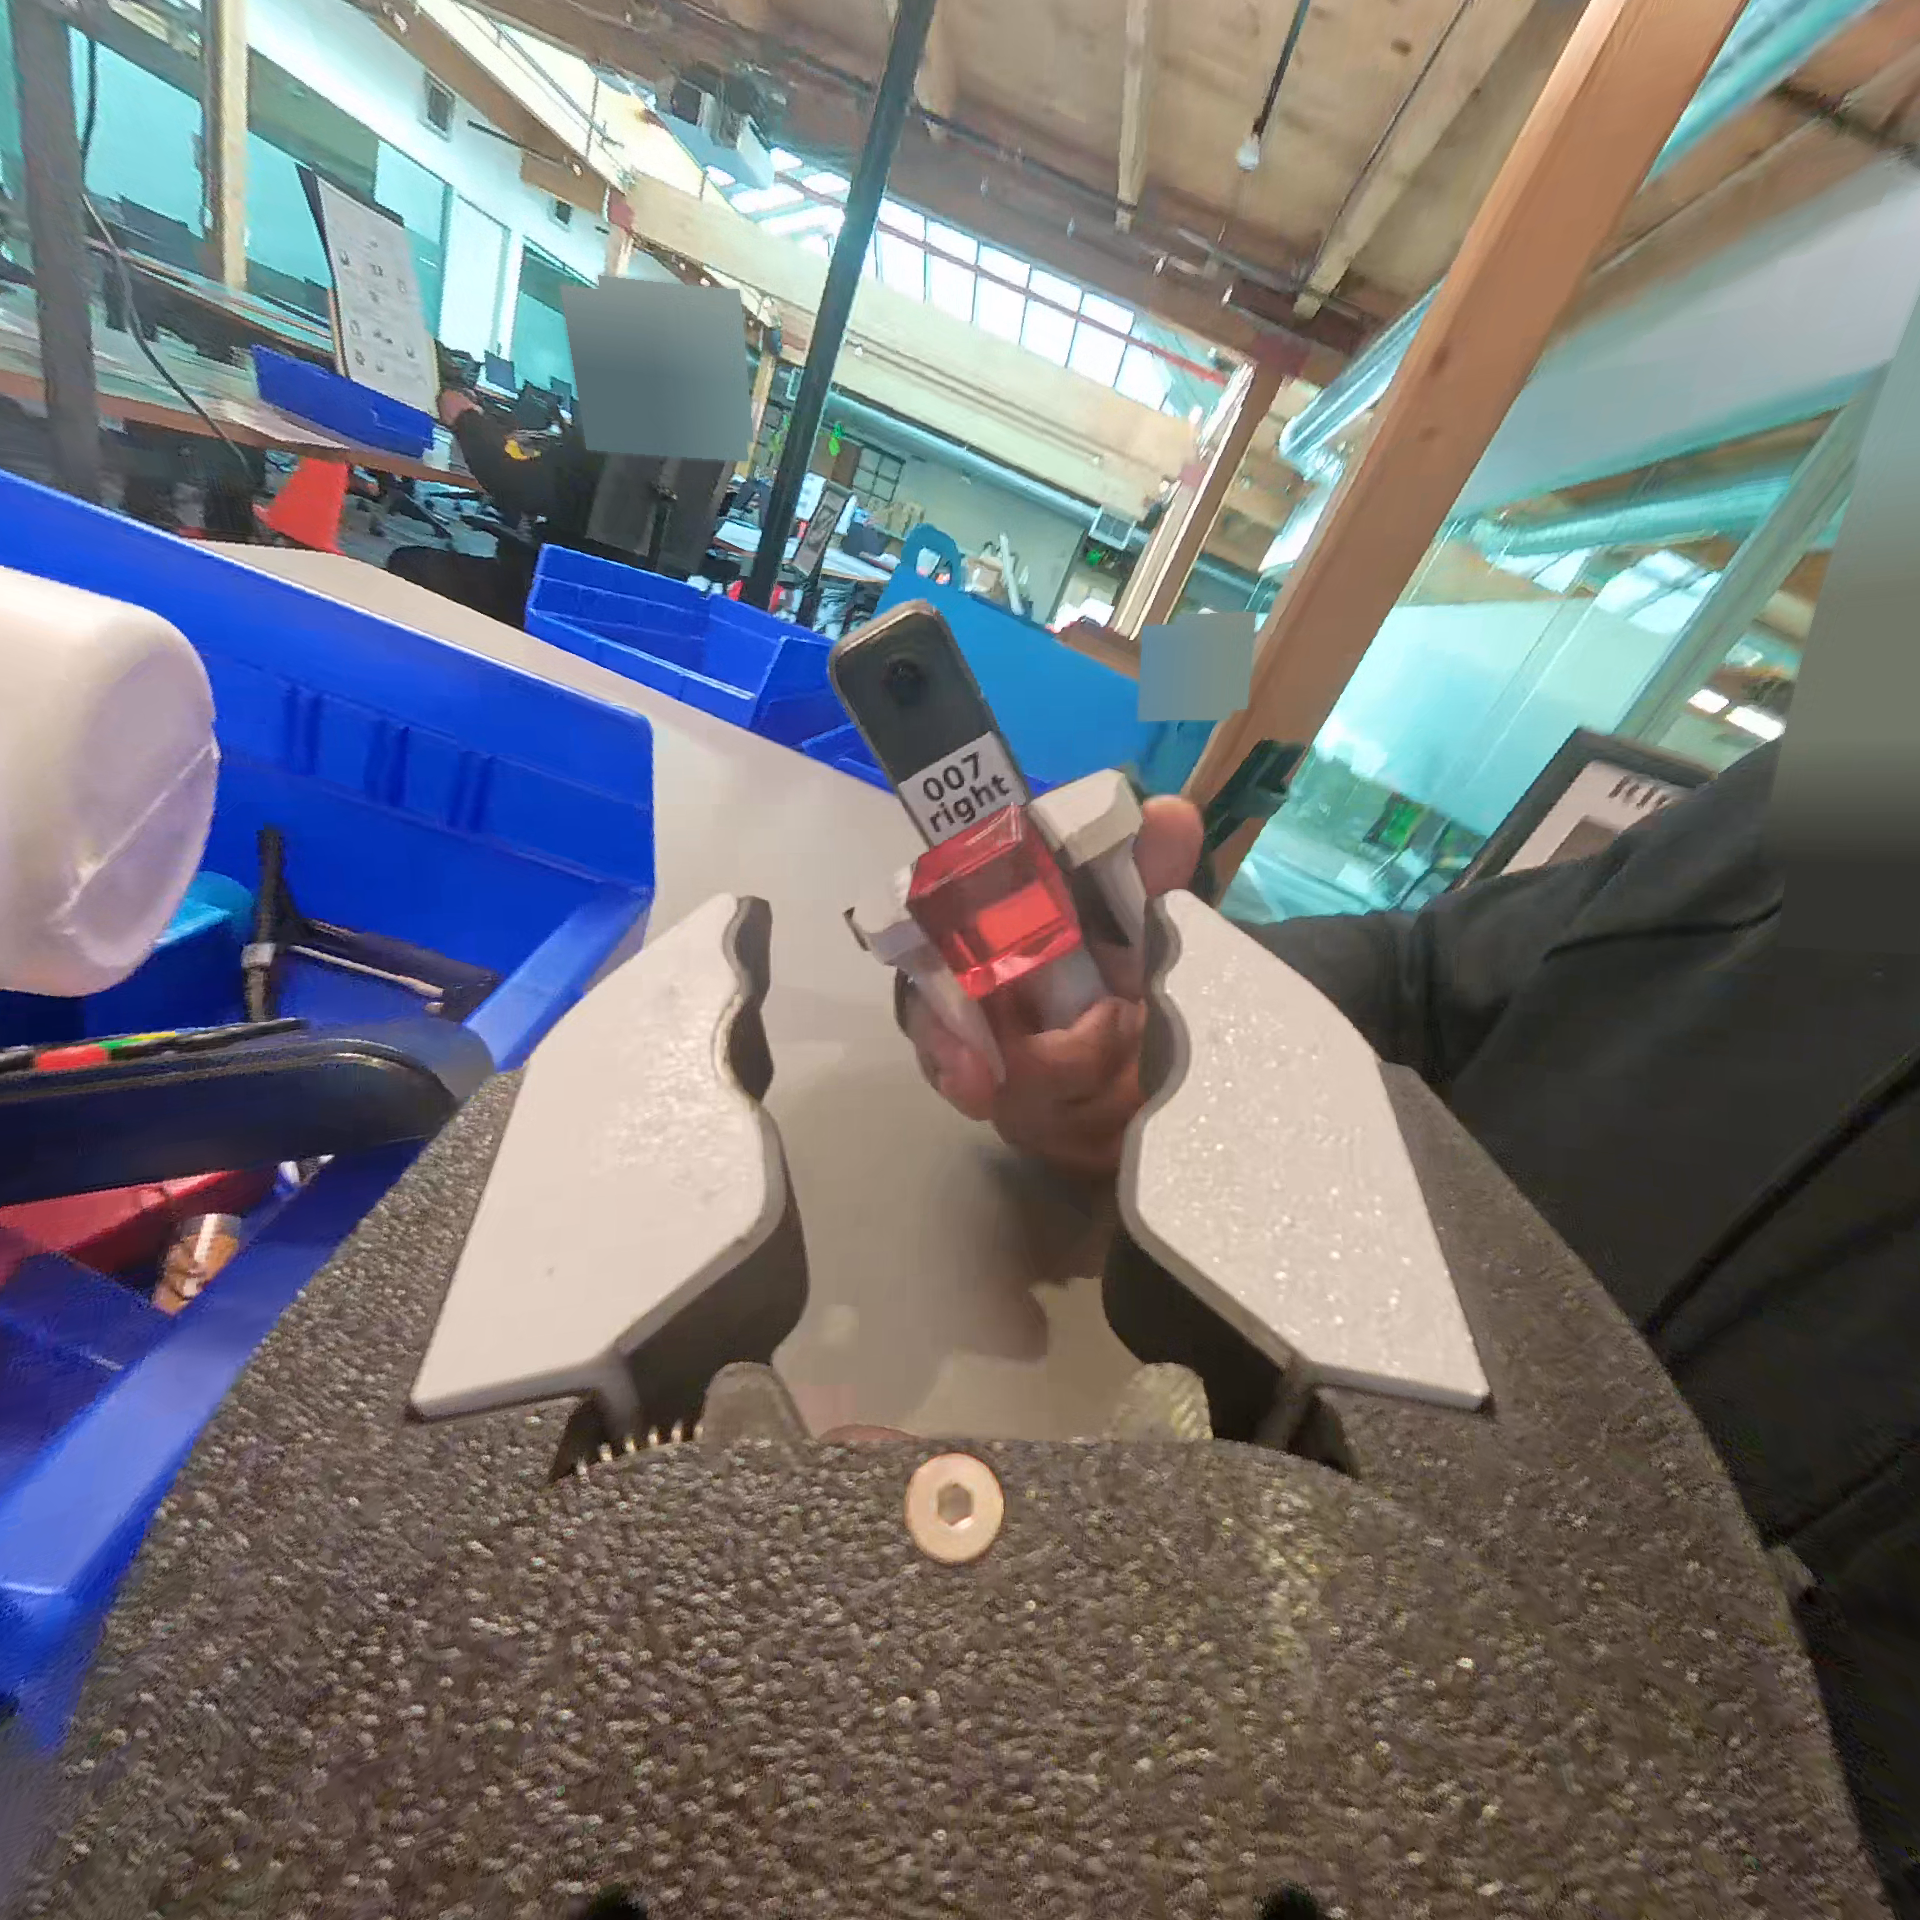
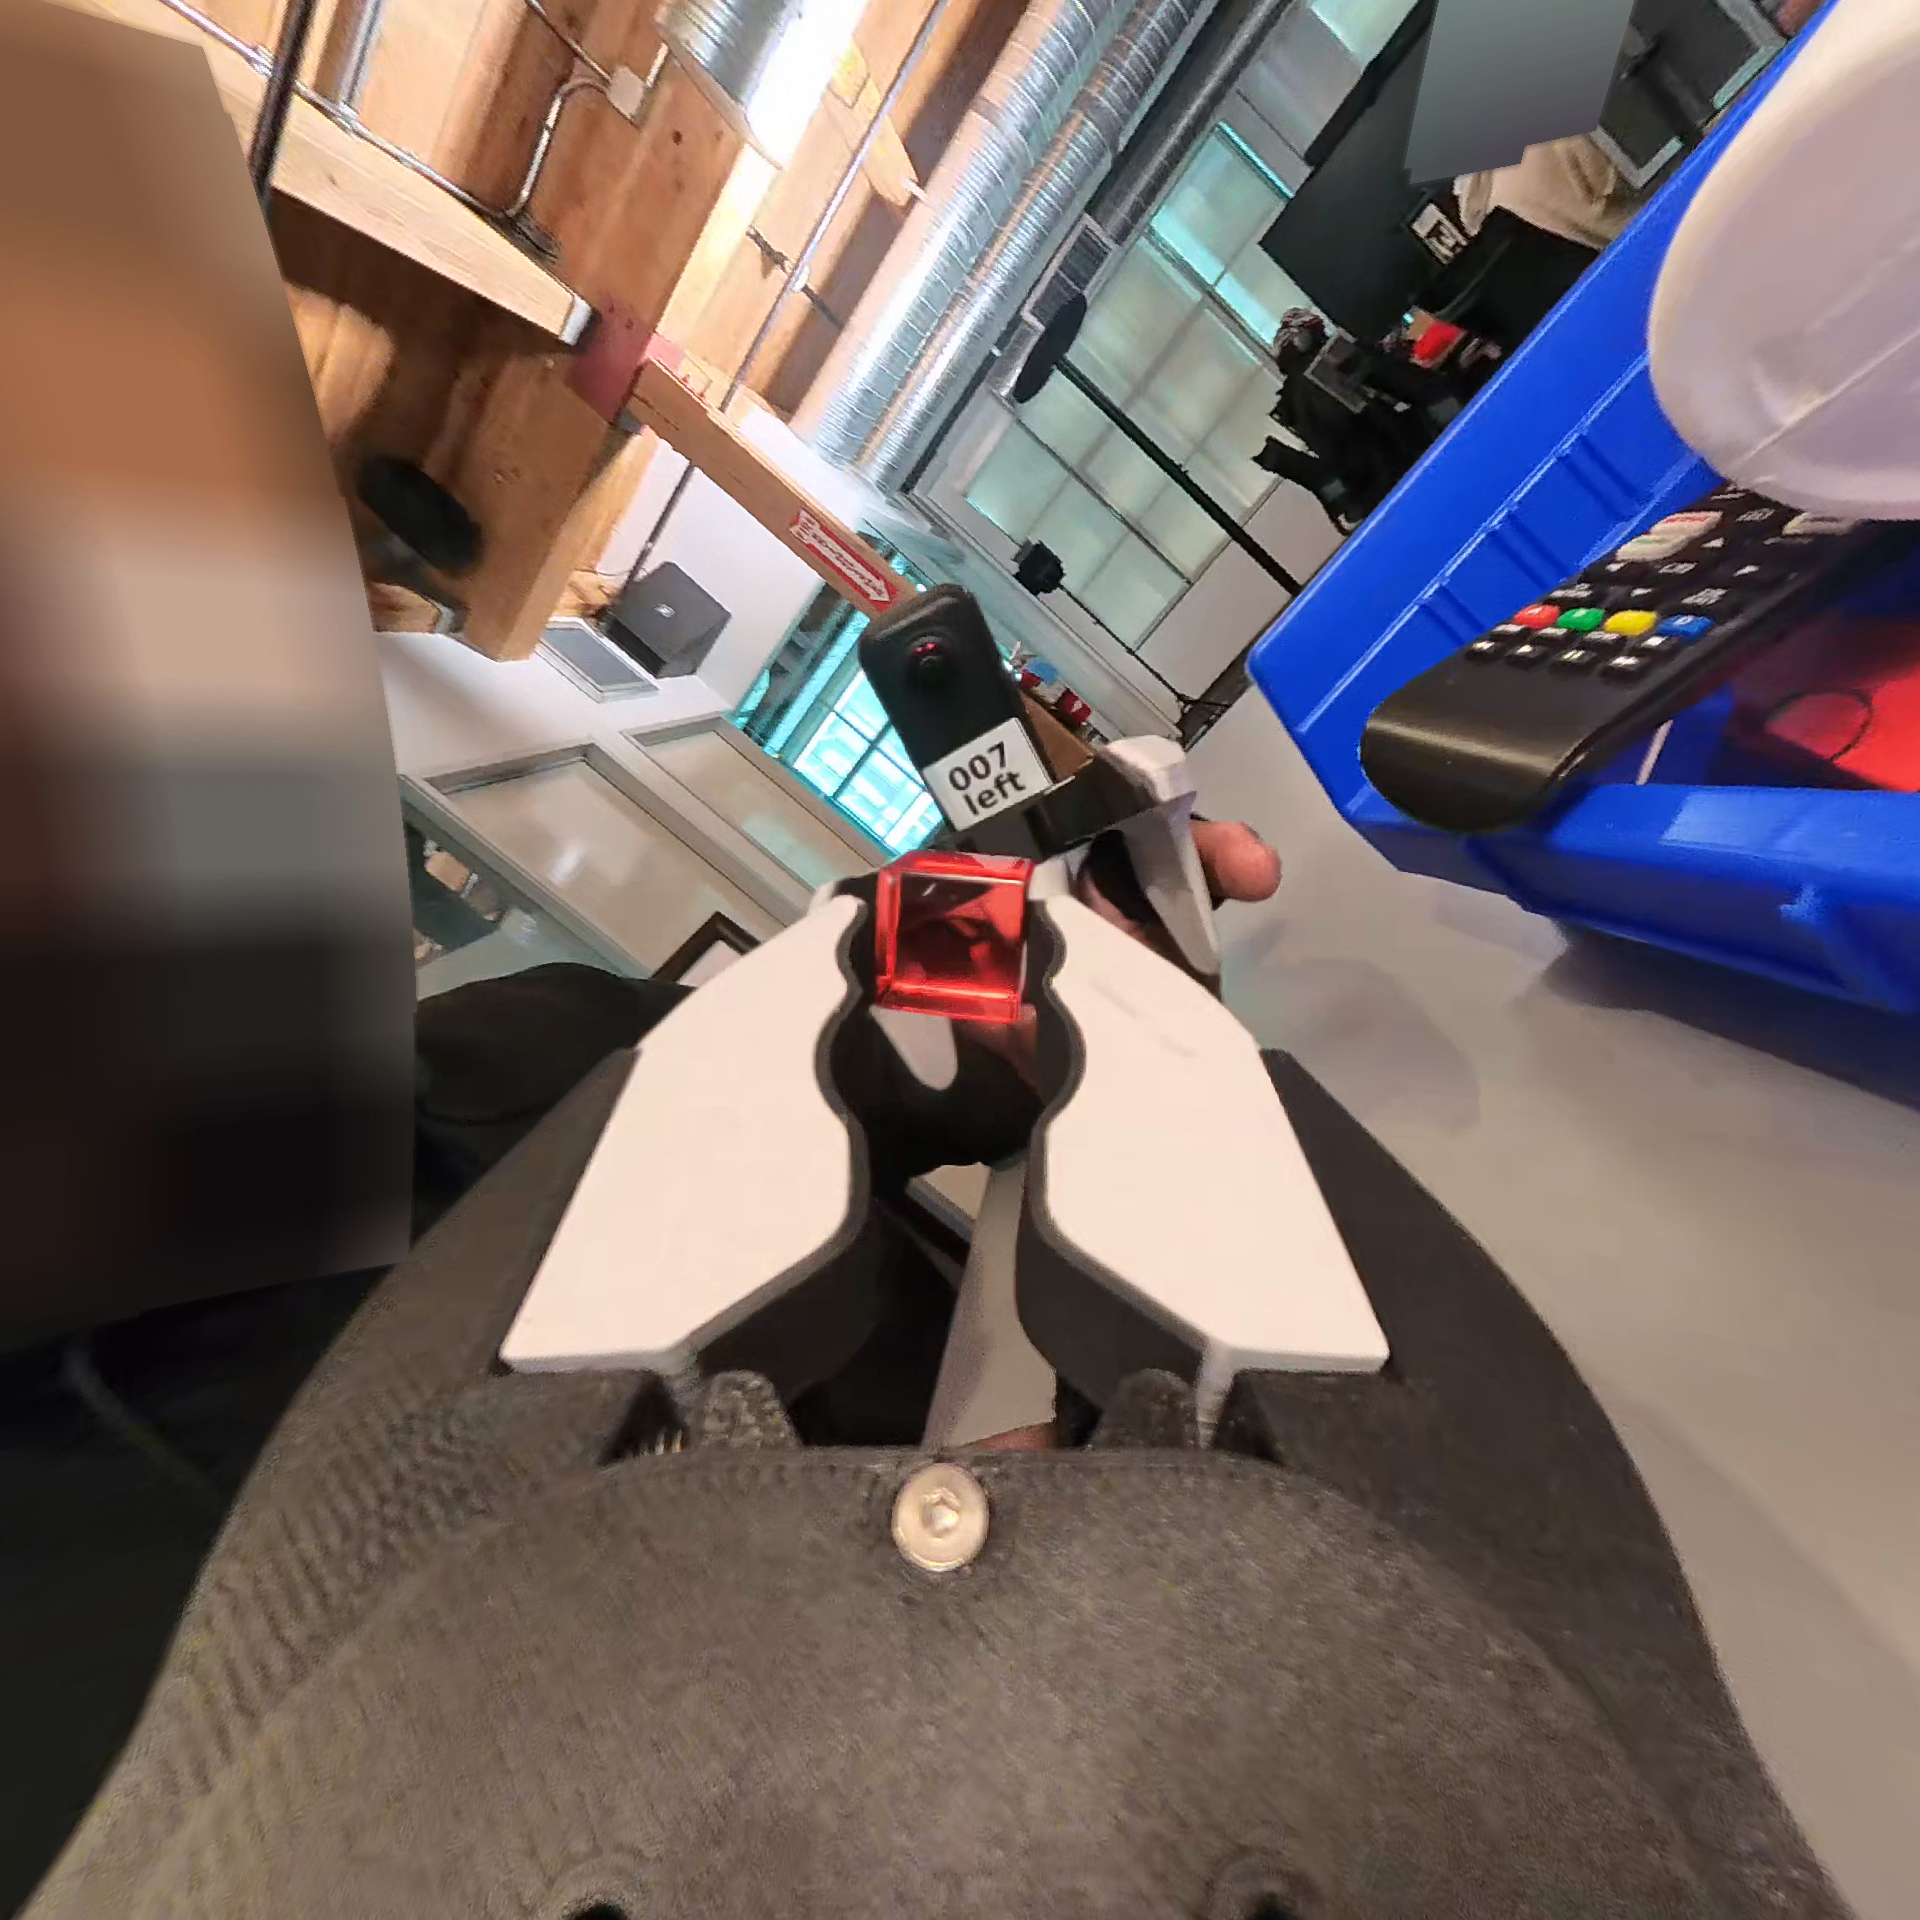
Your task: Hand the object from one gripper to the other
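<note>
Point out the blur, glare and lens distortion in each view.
Left wrist view: fisheye bends the beams; white roll blurred at the edge; red cube sharp, glinting. Right wrist view: bowed ducts, soft remote; cube crisp in the right hand-held gripper.

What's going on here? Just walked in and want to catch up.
A person holds a tool in each hand, handing over a red cube. The right tool is shut on the cube. The left tool is open, facing it, with the cube just beyond its tips, not yet gripped. A blue bin with a remote sits beside them on the table.
</note>
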